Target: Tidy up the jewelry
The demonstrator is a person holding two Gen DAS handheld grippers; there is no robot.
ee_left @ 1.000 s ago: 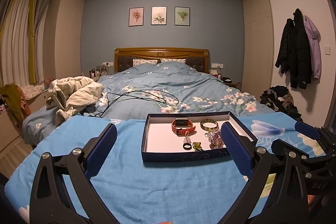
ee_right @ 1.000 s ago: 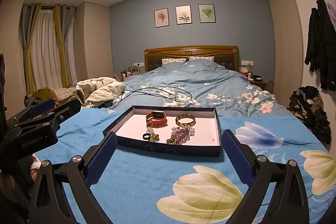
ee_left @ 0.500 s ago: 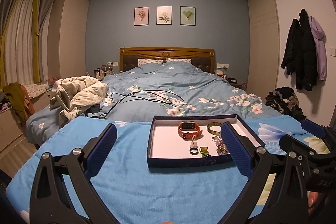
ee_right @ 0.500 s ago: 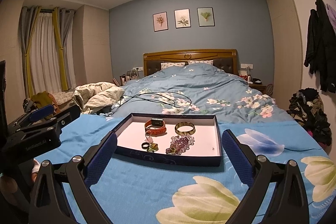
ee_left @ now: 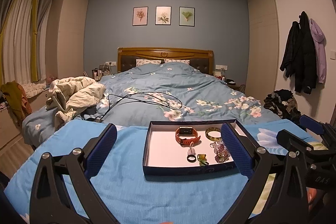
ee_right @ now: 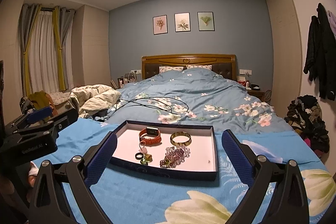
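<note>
Both grippers, left and right, have been raised slightly, jaws apart and empty; the jewelry tray remains untouched, sorting not begun.

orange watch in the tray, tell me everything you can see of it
The orange watch lies inside the dark blue tray, toward its far left part on the white floor. Its band looks like matte orange rubber or leather, curled into a closed loop, with a rectangular dark screen in a pale metallic case facing up and back. A small pink charm sits against its near edge; the gold bangle lies apart to its right. Neither the left gripper nor the right gripper touches it; both are open.
</note>
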